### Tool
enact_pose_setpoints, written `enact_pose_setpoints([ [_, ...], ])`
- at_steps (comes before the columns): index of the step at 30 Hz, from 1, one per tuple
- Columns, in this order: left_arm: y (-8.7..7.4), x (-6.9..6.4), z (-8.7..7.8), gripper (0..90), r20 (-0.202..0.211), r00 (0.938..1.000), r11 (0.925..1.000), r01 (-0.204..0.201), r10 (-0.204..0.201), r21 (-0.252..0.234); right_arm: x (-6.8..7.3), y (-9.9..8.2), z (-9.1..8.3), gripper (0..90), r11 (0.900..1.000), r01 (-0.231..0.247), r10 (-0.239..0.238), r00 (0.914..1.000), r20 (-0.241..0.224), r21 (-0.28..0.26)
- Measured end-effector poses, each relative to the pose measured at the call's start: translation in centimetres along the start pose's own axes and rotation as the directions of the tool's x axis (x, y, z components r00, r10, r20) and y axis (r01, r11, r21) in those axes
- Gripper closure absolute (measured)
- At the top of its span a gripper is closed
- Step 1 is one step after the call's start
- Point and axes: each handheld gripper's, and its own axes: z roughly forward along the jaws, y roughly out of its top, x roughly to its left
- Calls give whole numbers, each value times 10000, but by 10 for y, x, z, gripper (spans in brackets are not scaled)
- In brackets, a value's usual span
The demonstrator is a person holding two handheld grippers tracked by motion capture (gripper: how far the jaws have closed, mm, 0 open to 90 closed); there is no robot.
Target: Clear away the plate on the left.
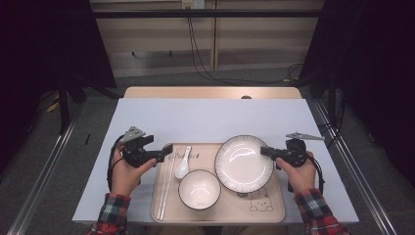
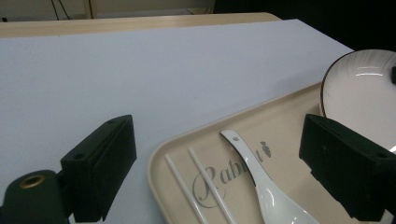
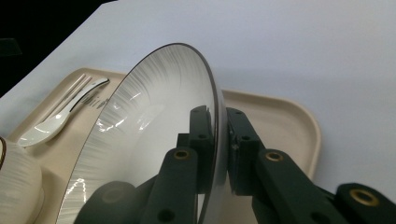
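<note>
Red, green and white checked sleeves at both wrists. Black left gripper and black right gripper, each with a grey three-cornered plate on top and a black cable behind. Blocky black jaws with round holes and small brass rings.
</note>
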Motion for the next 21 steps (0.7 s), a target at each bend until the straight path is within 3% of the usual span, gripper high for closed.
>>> enact_pose_setpoints([
  [10, -2, 0, -1, 110, -52, 10000, 10000, 27, -27, 27, -6, -5, -1, 825, 9992, -401, 400, 9991, 117, 84],
  [17, -2, 2, -3, 110, -82, 10000, 10000, 43, -43, 6, -7, -6, 0, 824, 9992, -389, 387, 9990, 200, 106],
  [21, -1, 2, -3, 111, -121, 9999, 10000, 60, -60, -18, -8, -8, 0, 829, 9996, -176, 163, 9979, 623, 208],
])
